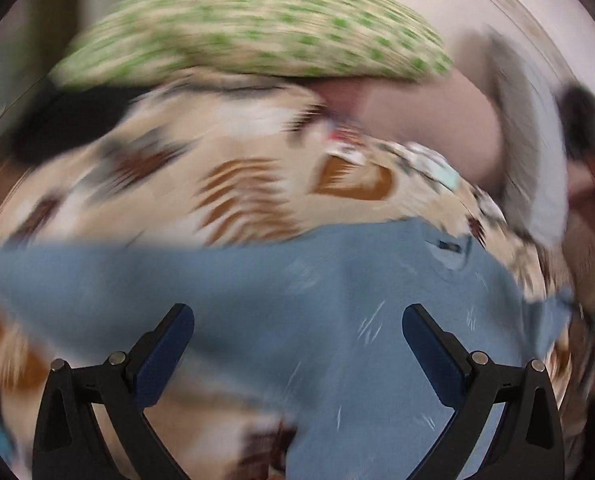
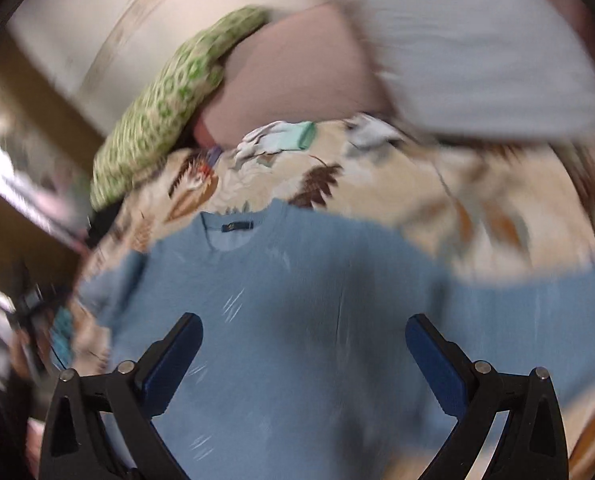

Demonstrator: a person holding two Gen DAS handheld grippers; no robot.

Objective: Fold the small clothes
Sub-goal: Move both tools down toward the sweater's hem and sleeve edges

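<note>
A light blue knit sweater (image 2: 297, 300) lies spread on a leaf-patterned bedspread (image 2: 477, 208), its neckline with a dark label (image 2: 237, 226) pointing away. It also shows in the left wrist view (image 1: 297, 300), with its collar (image 1: 449, 248) at the right. My left gripper (image 1: 297, 324) is open and empty just above the sweater. My right gripper (image 2: 303, 332) is open and empty above the sweater's chest. Both views are motion-blurred.
A green-dotted pillow (image 1: 257, 28) and a pinkish pillow (image 1: 429, 120) lie at the head of the bed. Small crumpled clothes (image 2: 281, 140) lie beyond the sweater. A pale grey cloth (image 2: 477, 48) fills the upper right.
</note>
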